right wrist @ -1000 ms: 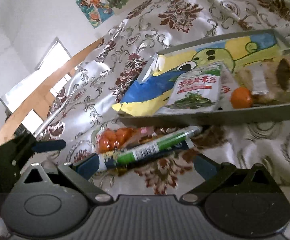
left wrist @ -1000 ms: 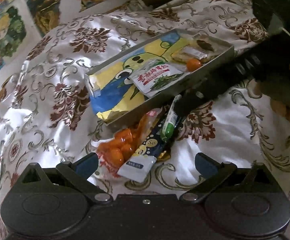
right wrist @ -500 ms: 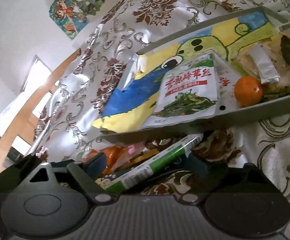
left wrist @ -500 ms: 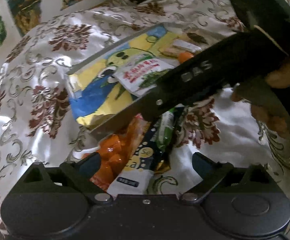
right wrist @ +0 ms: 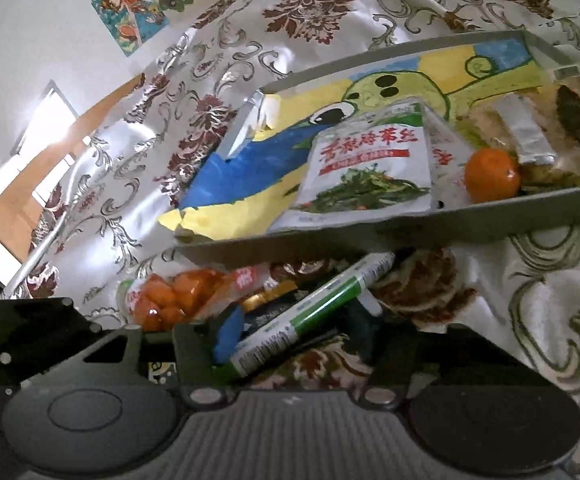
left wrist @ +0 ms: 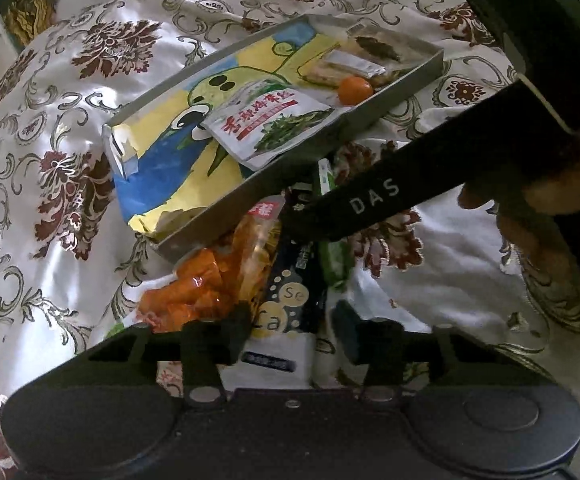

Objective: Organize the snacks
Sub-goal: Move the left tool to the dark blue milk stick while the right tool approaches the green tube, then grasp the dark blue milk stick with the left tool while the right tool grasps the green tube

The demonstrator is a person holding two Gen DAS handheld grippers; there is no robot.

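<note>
Tray [left wrist: 394,96] on patterned cloth [left wrist: 49,128]: holds pickle pack [left wrist: 273,124], orange [left wrist: 354,90], wrapped items at its far end, contents unclear.

Outside the near rim: orange bag [left wrist: 193,292], dark pouch [left wrist: 290,300], green tube [right wrist: 314,312], overlapping.

Left gripper [left wrist: 290,326]: closing astride the pouch; contact unclear.

Right gripper [right wrist: 296,332]: closing astride the tube; contact unclear. Left view hides its fingers and most of the tube behind its body; hand [left wrist: 538,200] partly cut off.

In the left wrist view the right gripper [left wrist: 318,216] crosses the frame's middle, hiding part of the green stick pack [left wrist: 332,256] and the dark sachet [left wrist: 290,300]. Small print on the white packet [right wrist: 366,168] is unreadable.
</note>
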